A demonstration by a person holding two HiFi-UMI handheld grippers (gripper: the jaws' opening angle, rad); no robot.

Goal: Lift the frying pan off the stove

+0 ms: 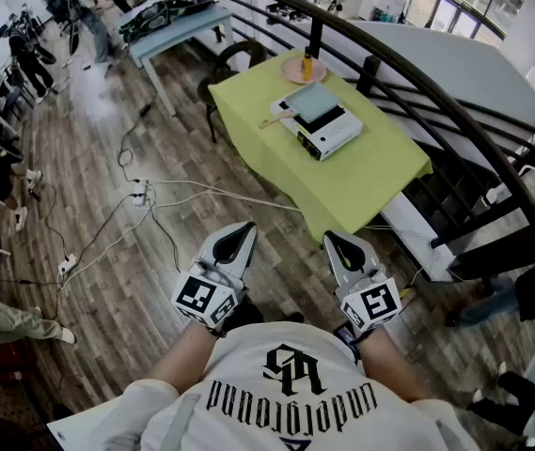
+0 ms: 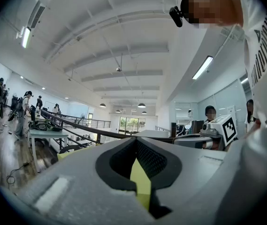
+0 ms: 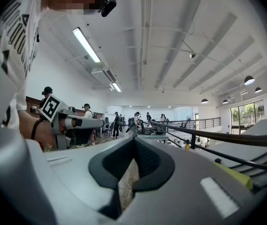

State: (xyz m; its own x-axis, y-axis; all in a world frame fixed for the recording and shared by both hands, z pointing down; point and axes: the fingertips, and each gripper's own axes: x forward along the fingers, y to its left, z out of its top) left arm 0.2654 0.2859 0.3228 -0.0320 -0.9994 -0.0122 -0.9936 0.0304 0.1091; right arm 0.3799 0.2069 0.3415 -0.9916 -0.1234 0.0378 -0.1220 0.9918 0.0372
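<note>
A square grey-blue frying pan point(image 1: 314, 102) sits on a white stove point(image 1: 335, 137) on the table with the yellow-green cloth point(image 1: 361, 181), far ahead of me. A wooden spatula point(image 1: 275, 118) lies to the left of the stove. My left gripper point(image 1: 245, 226) and right gripper point(image 1: 332, 238) are held level close to my body, well short of the table. Both are shut with nothing in them. In the left gripper view the gripper point(image 2: 135, 140) points toward the table cloth point(image 2: 140, 179); in the right gripper view the gripper point(image 3: 134, 140) has only floor showing past its jaws.
An orange plate point(image 1: 294, 72) with a yellow bottle point(image 1: 306, 65) stands at the table's far end. White cables point(image 1: 168, 195) and a power strip point(image 1: 67, 266) lie on the wood floor. A black railing point(image 1: 417, 78) curves behind the table. People stand at the left and right edges.
</note>
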